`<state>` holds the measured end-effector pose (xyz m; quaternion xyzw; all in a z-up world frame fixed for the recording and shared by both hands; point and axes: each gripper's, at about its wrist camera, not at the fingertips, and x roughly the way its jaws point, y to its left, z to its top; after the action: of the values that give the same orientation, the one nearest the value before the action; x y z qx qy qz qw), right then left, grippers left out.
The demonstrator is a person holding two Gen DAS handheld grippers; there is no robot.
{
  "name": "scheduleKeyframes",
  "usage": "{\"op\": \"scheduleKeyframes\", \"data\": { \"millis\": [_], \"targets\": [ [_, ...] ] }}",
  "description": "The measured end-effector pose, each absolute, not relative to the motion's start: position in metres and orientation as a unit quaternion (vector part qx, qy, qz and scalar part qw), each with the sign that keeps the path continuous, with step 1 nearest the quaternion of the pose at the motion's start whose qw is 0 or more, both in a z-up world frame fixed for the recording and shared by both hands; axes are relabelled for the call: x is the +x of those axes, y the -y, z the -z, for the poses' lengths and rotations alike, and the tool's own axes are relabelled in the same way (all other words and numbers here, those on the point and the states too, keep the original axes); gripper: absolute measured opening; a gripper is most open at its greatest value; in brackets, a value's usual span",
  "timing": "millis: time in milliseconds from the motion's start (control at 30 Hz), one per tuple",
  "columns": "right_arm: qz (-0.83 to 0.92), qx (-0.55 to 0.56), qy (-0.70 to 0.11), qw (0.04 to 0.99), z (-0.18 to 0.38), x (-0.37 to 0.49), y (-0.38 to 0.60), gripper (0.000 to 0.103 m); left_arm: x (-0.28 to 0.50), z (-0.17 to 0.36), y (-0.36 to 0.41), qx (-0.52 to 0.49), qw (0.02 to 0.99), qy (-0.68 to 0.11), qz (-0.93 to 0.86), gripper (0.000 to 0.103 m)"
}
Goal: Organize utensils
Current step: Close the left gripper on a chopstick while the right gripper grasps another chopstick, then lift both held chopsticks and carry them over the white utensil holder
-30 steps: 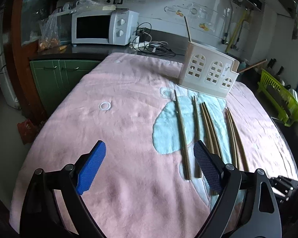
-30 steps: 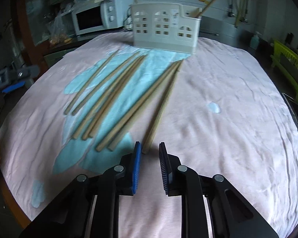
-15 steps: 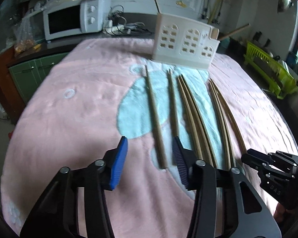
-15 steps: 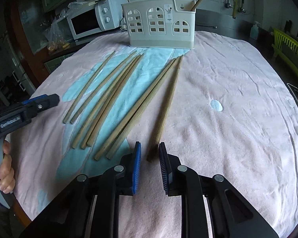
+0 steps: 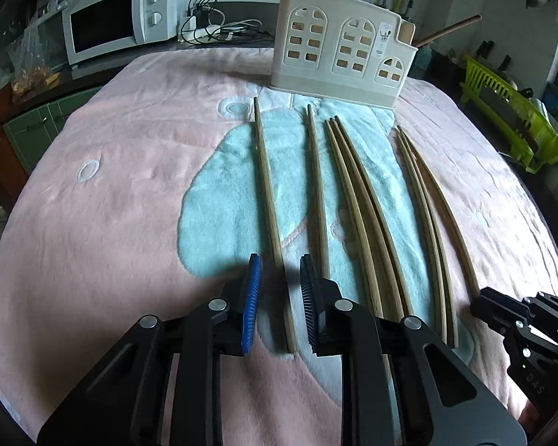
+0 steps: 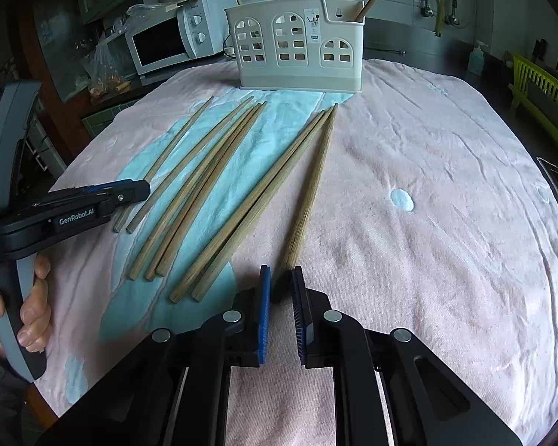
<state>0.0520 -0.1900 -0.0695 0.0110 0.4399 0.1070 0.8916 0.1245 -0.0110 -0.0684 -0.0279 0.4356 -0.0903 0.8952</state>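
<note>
Several wooden chopsticks lie side by side on a pink and blue towel (image 5: 111, 193). A white utensil holder (image 5: 342, 63) stands at the far end with two sticks in it; it also shows in the right wrist view (image 6: 297, 52). My left gripper (image 5: 279, 290) is open, its jaws narrowly apart on either side of the near end of the leftmost chopstick (image 5: 268, 193). My right gripper (image 6: 281, 290) is open by a narrow gap, and the near end of the rightmost chopstick (image 6: 312, 186) sits between its tips.
A white microwave (image 5: 108, 26) and cables sit on the counter behind the towel. A green dish rack (image 5: 509, 111) stands at the far right. The left gripper body (image 6: 67, 215) and the hand holding it show at the left of the right wrist view.
My left gripper moved right and forward to the leftmost chopstick and its jaws narrowed from wide open. My right gripper crept forward, so the rightmost chopstick's end now lies between its tips.
</note>
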Motion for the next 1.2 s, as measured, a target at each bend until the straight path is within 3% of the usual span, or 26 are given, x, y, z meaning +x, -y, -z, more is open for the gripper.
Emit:
{"op": "scheduleKeyframes", "data": {
  "millis": [233, 367, 800, 1200],
  "targets": [
    [-0.103, -0.004, -0.433, 0.895, 0.071, 0.052, 0.186, 0.011, 0.123, 0.069, 0.022, 0.009, 0.901, -0.429, 0.063, 0.017],
    [-0.102, 0.014, -0.432, 0.896, 0.070, 0.052, 0.193, 0.010, 0.125, 0.067, 0.020, 0.003, 0.898, -0.435, 0.057, 0.006],
    [-0.078, 0.000, -0.363, 0.929, 0.028, 0.040, 0.209, 0.009, 0.115, 0.057, 0.007, -0.030, 0.904, -0.414, 0.101, 0.005],
    [-0.078, 0.004, -0.357, 0.931, 0.024, 0.040, 0.211, 0.008, 0.118, 0.072, 0.007, -0.047, 0.892, -0.434, 0.118, 0.006]
  ]
}}
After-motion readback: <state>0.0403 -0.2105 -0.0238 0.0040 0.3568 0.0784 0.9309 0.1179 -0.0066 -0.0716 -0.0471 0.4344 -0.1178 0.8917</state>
